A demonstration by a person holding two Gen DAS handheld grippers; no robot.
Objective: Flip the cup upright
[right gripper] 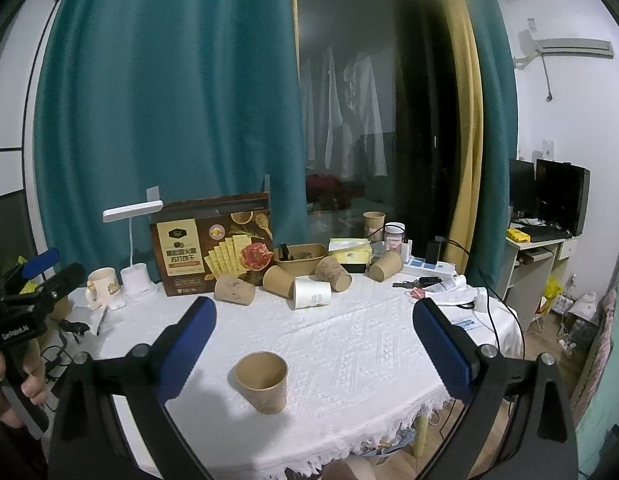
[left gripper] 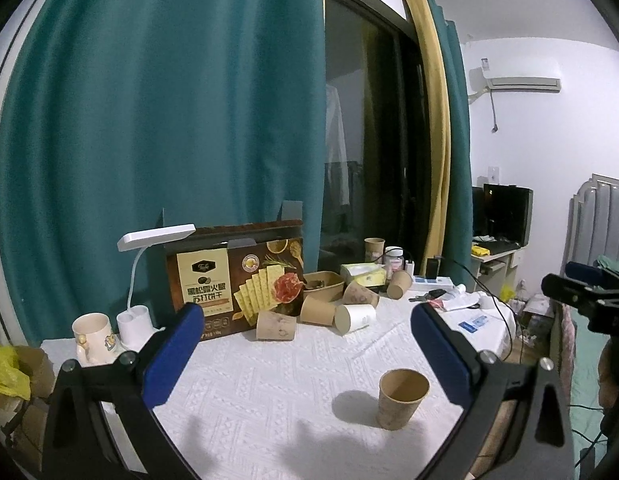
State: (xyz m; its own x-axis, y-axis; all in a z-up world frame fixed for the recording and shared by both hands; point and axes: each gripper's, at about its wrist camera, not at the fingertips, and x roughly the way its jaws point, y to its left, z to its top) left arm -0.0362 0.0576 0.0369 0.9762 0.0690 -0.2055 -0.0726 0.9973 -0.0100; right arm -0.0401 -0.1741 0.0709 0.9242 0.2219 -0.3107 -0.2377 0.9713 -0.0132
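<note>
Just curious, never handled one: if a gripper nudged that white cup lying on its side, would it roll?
Probably: the white cup lies on its round side, so it could roll. It looks like paper, likely light and easily crushed.

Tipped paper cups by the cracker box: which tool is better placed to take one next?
Probably the right tool: open, the tipped cups lie straight ahead. The left tool, also open, sees them comparably, so the edge is slight.

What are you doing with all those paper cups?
A person holds a gripper in each hand above the white tablecloth. Both the left gripper and the right gripper are open and empty. One brown cup stands upright in front. Several tipped cups lie near the cracker box.
</note>
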